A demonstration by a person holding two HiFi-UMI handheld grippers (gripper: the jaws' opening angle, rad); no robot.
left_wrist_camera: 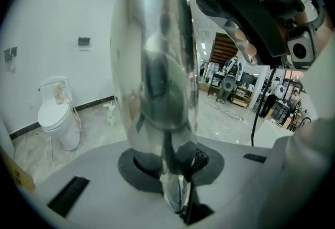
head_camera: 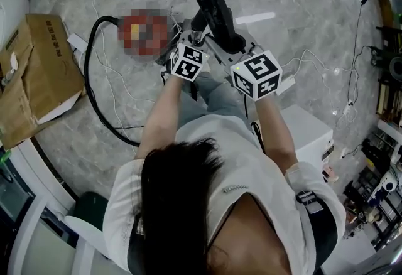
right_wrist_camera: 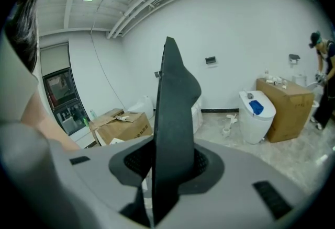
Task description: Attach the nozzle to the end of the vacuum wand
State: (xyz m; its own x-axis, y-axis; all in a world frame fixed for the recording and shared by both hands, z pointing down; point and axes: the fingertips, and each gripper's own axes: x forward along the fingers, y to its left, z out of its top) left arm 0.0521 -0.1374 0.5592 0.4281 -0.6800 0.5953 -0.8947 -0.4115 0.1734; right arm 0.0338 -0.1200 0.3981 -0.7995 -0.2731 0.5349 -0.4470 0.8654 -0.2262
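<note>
Over grey marble floor (head_camera: 301, 10): both grippers held side by side in front of the person.
Left gripper (left_wrist_camera: 175, 181): jaws clamped on shiny chrome vacuum wand (left_wrist_camera: 154, 66).
Right gripper (right_wrist_camera: 167, 170): jaws gripping flat black plastic nozzle (right_wrist_camera: 175, 113), edge-on, upright.
Nozzle vs wand: wand end just beside nozzle; joined or not, can't tell.
Floor, left side: brown cardboard box (head_camera: 38, 66), black hose (head_camera: 91, 91).

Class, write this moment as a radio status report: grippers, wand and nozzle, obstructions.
Left gripper shut on chrome wand. Right gripper shut on black nozzle. Seating unclear. Nothing seen blocking.
</note>
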